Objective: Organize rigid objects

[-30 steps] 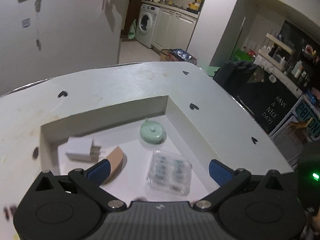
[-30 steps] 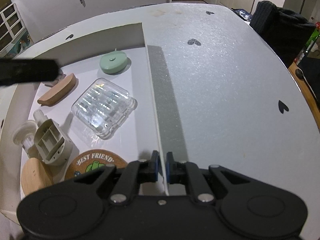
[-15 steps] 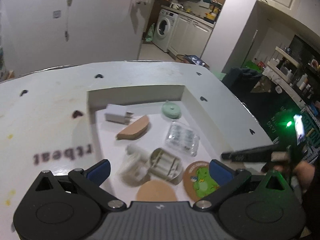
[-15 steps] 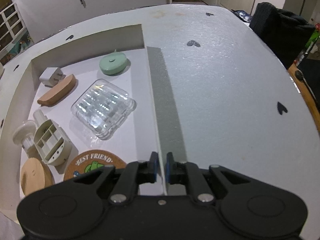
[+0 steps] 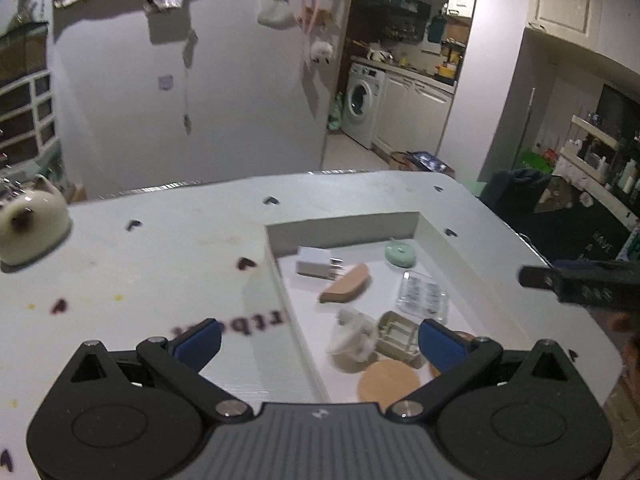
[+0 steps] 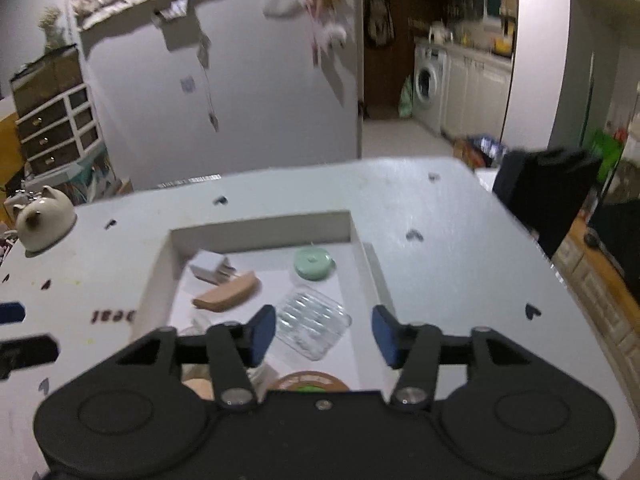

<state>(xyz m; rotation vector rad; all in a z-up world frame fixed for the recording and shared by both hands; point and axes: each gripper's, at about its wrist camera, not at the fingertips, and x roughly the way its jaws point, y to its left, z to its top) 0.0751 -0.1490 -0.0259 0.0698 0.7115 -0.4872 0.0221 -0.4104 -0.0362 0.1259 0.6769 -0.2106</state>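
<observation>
A white box (image 5: 276,264) (image 6: 160,264) on the table holds a white charger (image 5: 316,266) (image 6: 212,268), a brown wooden piece (image 5: 346,290) (image 6: 228,298), a mint round case (image 5: 400,254) (image 6: 314,264), a clear plastic case (image 5: 422,294) (image 6: 312,322), a beige holder (image 5: 396,334), a cork disc (image 5: 388,384) and a printed coaster (image 6: 310,382). My left gripper (image 5: 318,344) is open and empty above the box's near left corner. My right gripper (image 6: 324,336) is open and empty above the box's near end.
A cream pig-shaped pot (image 5: 28,220) (image 6: 42,220) stands at the table's far left. The right gripper's body (image 5: 580,284) shows at the right of the left wrist view. A dark chair (image 6: 548,192) stands beyond the table's right edge.
Both grippers have pulled back and risen, so more of the room shows. The right gripper was shut on the box's right wall and is now open. The left stayed open.
</observation>
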